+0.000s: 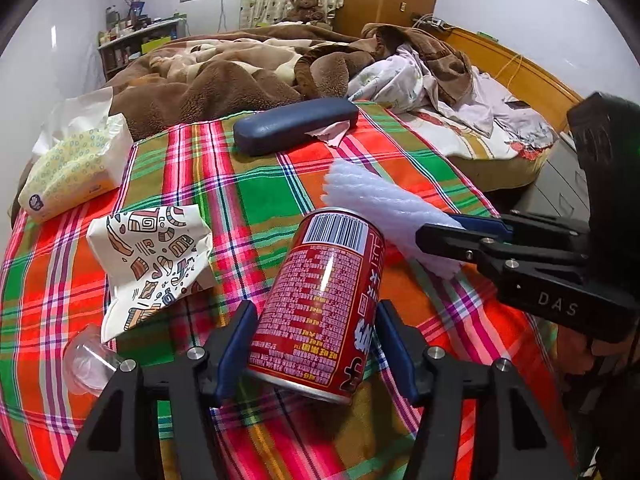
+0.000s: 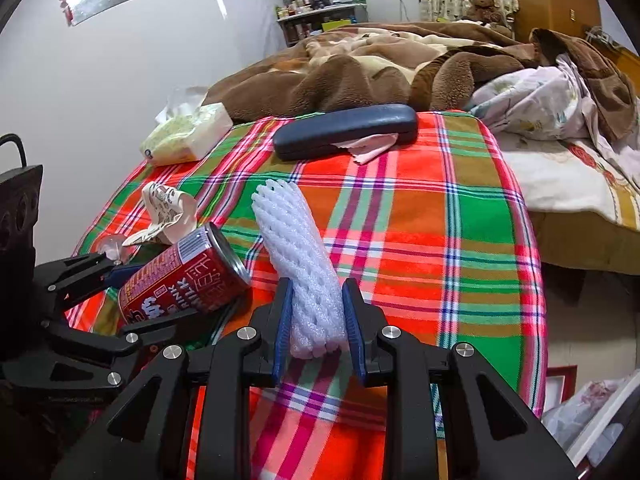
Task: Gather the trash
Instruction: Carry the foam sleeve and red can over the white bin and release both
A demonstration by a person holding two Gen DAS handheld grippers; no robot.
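My left gripper (image 1: pixel 316 316) is shut on a red drink can (image 1: pixel 320 300) and holds it tilted above the plaid cloth (image 1: pixel 248 200); the can also shows in the right wrist view (image 2: pixel 188 276). My right gripper (image 2: pixel 316 300) is shut on a white foam net sleeve (image 2: pixel 300 252), which also shows in the left wrist view (image 1: pixel 384 208). A crumpled patterned paper wrapper (image 1: pixel 152 260) lies on the cloth to the left, with a clear plastic lid (image 1: pixel 88 360) beside it.
A blue glasses case (image 1: pixel 296 124) with a pink cloth sticking out lies at the far edge of the cloth. A tissue pack (image 1: pixel 76 168) sits far left. Brown blankets (image 1: pixel 224 76) cover the bed behind. Picture frames and bags (image 2: pixel 592 412) lie on the floor at right.
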